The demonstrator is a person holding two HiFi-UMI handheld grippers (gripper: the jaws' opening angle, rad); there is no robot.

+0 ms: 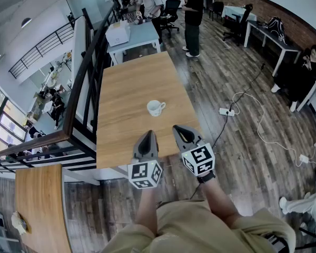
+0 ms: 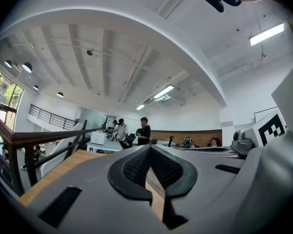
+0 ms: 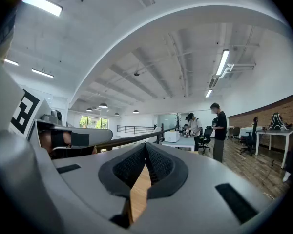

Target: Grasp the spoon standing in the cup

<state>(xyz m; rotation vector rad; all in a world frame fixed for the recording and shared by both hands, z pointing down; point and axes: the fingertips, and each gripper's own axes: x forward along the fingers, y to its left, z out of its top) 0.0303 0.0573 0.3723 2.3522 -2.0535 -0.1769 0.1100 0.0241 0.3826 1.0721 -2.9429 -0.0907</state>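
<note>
A white cup (image 1: 156, 107) stands near the middle of the long wooden table (image 1: 126, 88), its handle turned to the right. I cannot make out a spoon in it at this size. Both grippers hover at the table's near edge, well short of the cup. The left gripper (image 1: 147, 134) is shut with nothing between its fingers. To its right, the right gripper (image 1: 178, 128) is shut and empty too. In the left gripper view (image 2: 150, 147) and the right gripper view (image 3: 145, 145) the tips meet, and the jaws hide the cup.
A black railing (image 1: 89, 73) runs along the table's left side. Beyond the far end stands a pale table with a white box (image 1: 118, 33), and people (image 1: 192, 15) stand near it. A power strip with cables (image 1: 225, 111) lies on the floor to the right.
</note>
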